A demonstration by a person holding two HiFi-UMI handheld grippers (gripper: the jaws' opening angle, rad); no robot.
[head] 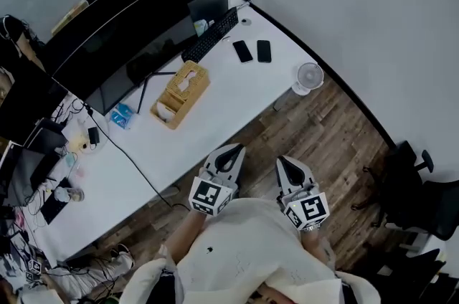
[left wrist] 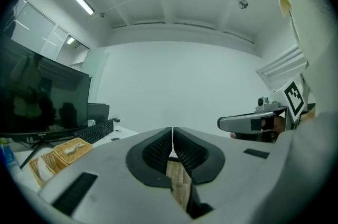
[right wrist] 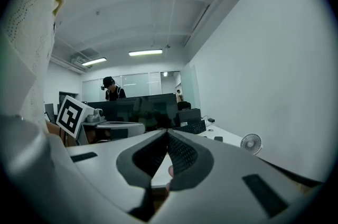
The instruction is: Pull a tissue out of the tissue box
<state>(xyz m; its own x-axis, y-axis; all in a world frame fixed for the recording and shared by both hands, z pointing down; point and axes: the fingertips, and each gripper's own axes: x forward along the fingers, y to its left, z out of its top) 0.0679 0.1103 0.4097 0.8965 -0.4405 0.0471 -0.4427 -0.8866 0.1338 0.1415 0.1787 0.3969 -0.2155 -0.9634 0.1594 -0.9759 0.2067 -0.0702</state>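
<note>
A woven tan tissue box (head: 183, 91) with white tissue in its top slot stands on the white desk (head: 237, 84), in front of the monitors. The left gripper view has the box (left wrist: 64, 153) low at the left. My left gripper (head: 232, 149) and right gripper (head: 282, 161) hang side by side over the wood floor, just off the desk's near edge and well short of the box. Both are shut with nothing between the jaws, as the left gripper (left wrist: 172, 134) and the right gripper (right wrist: 167, 134) show in their own views.
Dark monitors (head: 122, 37), a keyboard (head: 210, 35), two phones (head: 253, 51) and a small white fan (head: 308, 77) are on the desk. Cables and clutter (head: 64, 152) fill its left end. Office chairs (head: 412, 188) stand at the right. A person (right wrist: 112, 89) stands beyond the monitors.
</note>
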